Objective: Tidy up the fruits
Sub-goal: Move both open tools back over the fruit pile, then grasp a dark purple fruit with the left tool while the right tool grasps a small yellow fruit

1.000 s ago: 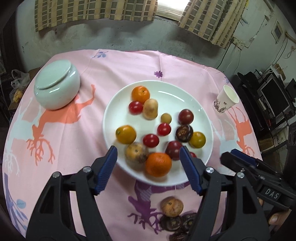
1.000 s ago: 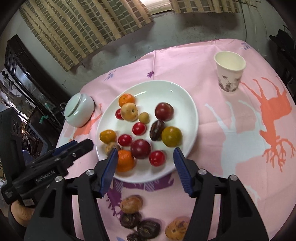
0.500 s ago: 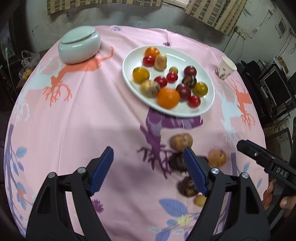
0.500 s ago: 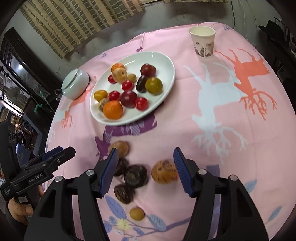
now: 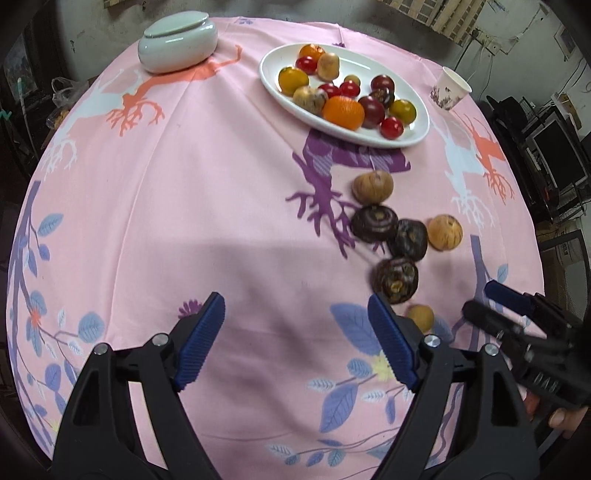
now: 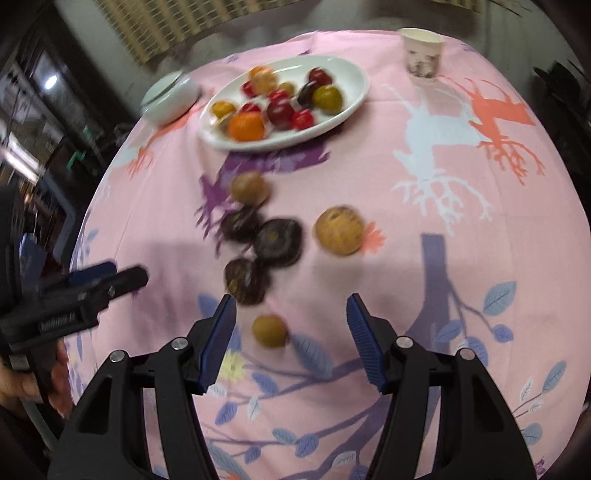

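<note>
A white plate (image 5: 413,136) (image 6: 351,105) at the far side of the table holds several fruits, among them an orange (image 5: 342,111) (image 6: 246,126). Loose fruits lie on the pink cloth nearer me: three dark wrinkled ones (image 5: 373,223) (image 6: 277,242), two tan ones (image 5: 372,187) (image 6: 339,230) and a small yellow-brown one (image 5: 420,316) (image 6: 270,330). My left gripper (image 5: 295,339) is open and empty above bare cloth. My right gripper (image 6: 291,336) is open and empty, with the small fruit between its fingers' line.
A pale green lidded jar (image 5: 178,36) (image 6: 170,96) stands at the far left. A paper cup (image 5: 450,89) (image 6: 422,51) stands right of the plate. The table edge curves away on all sides, with dark furniture beyond.
Both grippers have pulled back from the plate toward the table's near side. The loose fruits on the cloth now lie just ahead of them. Both stay open.
</note>
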Motion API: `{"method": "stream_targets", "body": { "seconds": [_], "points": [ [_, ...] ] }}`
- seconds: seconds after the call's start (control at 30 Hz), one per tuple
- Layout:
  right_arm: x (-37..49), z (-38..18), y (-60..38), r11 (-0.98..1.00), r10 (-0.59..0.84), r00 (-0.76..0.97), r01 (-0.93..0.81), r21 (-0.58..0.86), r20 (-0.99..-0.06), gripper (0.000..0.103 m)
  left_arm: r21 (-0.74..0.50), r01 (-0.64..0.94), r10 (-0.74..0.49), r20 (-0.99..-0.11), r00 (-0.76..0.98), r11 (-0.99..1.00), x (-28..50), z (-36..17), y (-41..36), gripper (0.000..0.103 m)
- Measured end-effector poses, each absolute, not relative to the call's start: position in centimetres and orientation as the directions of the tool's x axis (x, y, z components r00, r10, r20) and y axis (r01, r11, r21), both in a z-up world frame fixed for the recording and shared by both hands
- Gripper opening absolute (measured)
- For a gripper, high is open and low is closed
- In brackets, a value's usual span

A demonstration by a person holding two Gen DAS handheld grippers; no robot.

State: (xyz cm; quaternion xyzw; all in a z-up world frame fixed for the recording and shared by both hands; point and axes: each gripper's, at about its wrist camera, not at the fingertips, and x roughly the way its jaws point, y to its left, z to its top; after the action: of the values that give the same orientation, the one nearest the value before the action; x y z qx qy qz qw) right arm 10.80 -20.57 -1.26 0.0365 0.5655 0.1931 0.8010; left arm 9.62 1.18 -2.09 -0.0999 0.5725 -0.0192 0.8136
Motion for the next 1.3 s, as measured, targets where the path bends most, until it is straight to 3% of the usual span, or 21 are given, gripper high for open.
{"method": "stream_targets", "body": {
  "seconds": [0.07, 0.13, 0.43, 0.7, 0.83, 1.3],
  "points": [
    [9.8, -1.7, -19.5, 0.915, 0.346, 0.272, -0.311, 0.258, -0.898, 0.06, -0.182, -0.083, -0.145, -0.933, 0.33, 0.98, 9.2, -2.5, 1.0, 0.082],
    [9.2, -2.3, -18.7, 0.905, 0.351, 0.251, -0.339, 0.258, -0.902, 0.048, -0.18, -0.083, -0.144, -0.936, 0.32, 0.98, 8.9, -2.8, 1.0, 0.082],
    [9.2, -4.5, -16.8, 0.895, 0.334, 0.204, -0.376, 0.242, -0.92, 0.039, -0.189, -0.1, -0.151, -0.94, 0.305, 0.977, 8.7, -3.3, 1.5, 0.082],
    [9.6, -6.2, -16.0, 0.905, 0.25, 0.231, -0.401, 0.142, -0.94, 0.037, -0.22, -0.105, -0.185, -0.944, 0.273, 0.97, 9.0, -4.2, 1.1, 0.082],
    [9.7, -6.6, -15.9, 0.901, 0.237, 0.24, -0.416, 0.121, -0.941, 0.027, -0.222, -0.1, -0.19, -0.946, 0.263, 0.97, 9.2, -4.6, 0.8, 0.082],
    [10.2, -4.6, -24.0, 0.932, 0.326, 0.265, -0.251, 0.262, -0.907, 0.027, -0.199, 0.017, -0.196, -0.946, 0.257, 0.98, 11.5, -4.8, -4.8, 0.082]
  ]
}}
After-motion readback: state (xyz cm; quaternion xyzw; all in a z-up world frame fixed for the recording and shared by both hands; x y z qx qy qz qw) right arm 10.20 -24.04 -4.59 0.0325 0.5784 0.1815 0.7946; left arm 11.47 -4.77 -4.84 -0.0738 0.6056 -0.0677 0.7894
